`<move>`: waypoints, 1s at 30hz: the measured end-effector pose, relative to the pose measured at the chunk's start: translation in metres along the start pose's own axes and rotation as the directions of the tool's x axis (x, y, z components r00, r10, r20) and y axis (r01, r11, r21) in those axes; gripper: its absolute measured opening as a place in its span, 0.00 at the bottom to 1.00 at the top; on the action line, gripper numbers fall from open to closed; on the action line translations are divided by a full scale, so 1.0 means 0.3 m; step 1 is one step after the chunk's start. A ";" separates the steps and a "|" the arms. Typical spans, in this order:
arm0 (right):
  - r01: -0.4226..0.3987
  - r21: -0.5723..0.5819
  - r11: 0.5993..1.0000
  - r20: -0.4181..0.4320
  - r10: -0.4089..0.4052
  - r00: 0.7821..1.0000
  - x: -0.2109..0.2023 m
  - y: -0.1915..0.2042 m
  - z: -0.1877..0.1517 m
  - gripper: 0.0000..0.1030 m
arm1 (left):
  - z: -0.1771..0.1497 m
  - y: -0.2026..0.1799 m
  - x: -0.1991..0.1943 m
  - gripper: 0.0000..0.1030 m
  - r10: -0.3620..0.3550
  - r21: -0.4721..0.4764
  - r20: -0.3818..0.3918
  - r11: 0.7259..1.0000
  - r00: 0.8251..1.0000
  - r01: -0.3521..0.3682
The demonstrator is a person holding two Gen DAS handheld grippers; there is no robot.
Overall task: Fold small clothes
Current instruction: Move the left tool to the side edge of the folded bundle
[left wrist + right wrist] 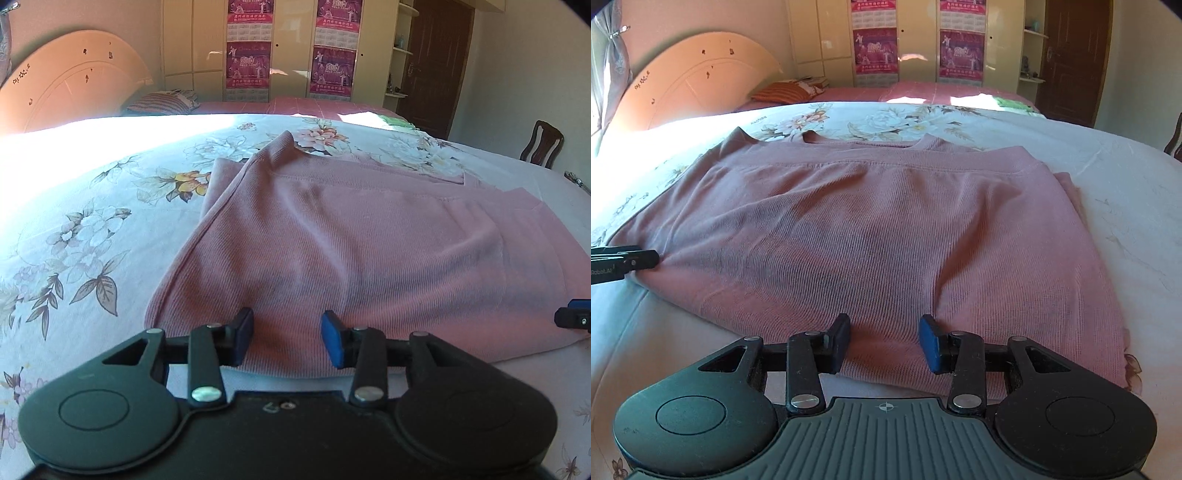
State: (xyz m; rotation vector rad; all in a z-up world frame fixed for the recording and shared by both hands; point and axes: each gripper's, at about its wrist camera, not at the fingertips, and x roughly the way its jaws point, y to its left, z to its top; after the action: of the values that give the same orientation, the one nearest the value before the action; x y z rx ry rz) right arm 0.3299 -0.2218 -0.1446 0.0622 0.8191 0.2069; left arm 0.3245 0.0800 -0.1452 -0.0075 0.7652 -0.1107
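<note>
Left wrist: left claw (287, 338) part-open, empty, over pink top (332, 240) hem; right claw (885, 343) likewise; floral sheet (92, 229) beneath.

Pink ribbed knit top (871, 229), folded over on itself, lying flat on the bed (1108, 192). Folded near edge faces the cameras; hem band runs across the far side, with the neckline peeking out behind it. One corner sticks up at the far left (left view). Mild wrinkles, fabric otherwise smooth.
</note>
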 end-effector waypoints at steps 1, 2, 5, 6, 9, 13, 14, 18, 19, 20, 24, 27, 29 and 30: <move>-0.008 0.012 1.000 0.018 0.008 1.000 -0.013 0.001 0.013 0.39 | 0.014 -0.012 -0.009 0.39 -0.009 0.001 0.019 1.000 1.000 0.009; -0.016 0.021 1.000 0.037 0.015 0.999 -0.021 0.009 0.033 0.39 | 0.030 -0.026 -0.010 0.40 -0.014 0.003 0.028 1.000 1.000 0.014; -0.028 0.032 0.999 0.056 0.026 0.998 -0.007 0.036 0.091 0.39 | 0.084 -0.065 0.017 0.41 -0.039 0.000 0.029 0.999 0.999 0.039; -0.034 0.030 0.999 0.063 0.032 0.997 0.005 0.053 0.116 0.39 | 0.104 -0.086 0.038 0.43 -0.038 0.009 0.034 0.999 0.999 0.038; -0.032 -0.007 0.999 0.072 0.032 0.997 0.053 0.106 0.173 0.39 | 0.142 -0.103 0.104 0.44 0.012 0.025 0.029 1.000 0.999 -0.013; -0.052 -0.005 0.999 0.060 0.052 0.997 0.123 0.134 0.217 0.39 | 0.145 -0.032 0.199 0.55 0.065 -0.034 -0.038 0.997 0.997 -0.066; -0.035 -0.024 0.999 0.049 0.036 0.998 0.145 0.140 0.215 0.39 | 0.142 -0.019 0.201 0.59 0.062 -0.044 -0.032 0.997 0.998 -0.063; -0.032 -0.088 0.996 0.004 0.033 0.999 0.208 0.132 0.181 0.40 | 0.137 -0.023 0.199 0.61 0.071 -0.035 -0.028 0.997 0.997 -0.072; -0.041 -0.085 0.996 0.003 0.041 0.999 0.202 0.126 0.185 0.40 | 0.137 -0.025 0.199 0.61 0.076 -0.038 -0.026 0.996 0.997 -0.077; -0.049 -0.075 0.996 0.010 0.050 0.999 0.191 0.122 0.192 0.40 | 0.137 -0.029 0.199 0.61 0.080 -0.037 -0.025 0.996 0.996 -0.081; -0.082 -0.092 0.992 0.062 0.088 0.994 0.150 0.144 0.211 0.42 | 0.142 -0.039 0.198 0.61 0.099 -0.045 -0.027 0.994 0.995 -0.100; -0.054 -0.127 0.990 0.045 0.060 0.997 0.185 0.172 0.193 0.72 | 0.143 -0.047 0.198 0.64 0.117 -0.037 -0.029 0.992 0.993 -0.118; -0.063 -0.133 0.989 0.016 0.066 0.998 0.228 0.168 0.162 0.72 | 0.144 -0.054 0.192 0.68 0.139 -0.029 -0.032 0.990 0.990 -0.140; -0.066 -0.128 0.990 0.031 0.070 0.997 0.228 0.165 0.158 0.72 | 0.145 -0.056 0.184 0.68 0.145 -0.030 -0.033 0.989 0.989 -0.146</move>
State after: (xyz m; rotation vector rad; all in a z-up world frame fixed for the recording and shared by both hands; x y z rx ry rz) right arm 0.4020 -0.1579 -0.1548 -0.0261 0.7677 0.3214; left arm 0.3925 0.0563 -0.1513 0.0191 0.7958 0.0404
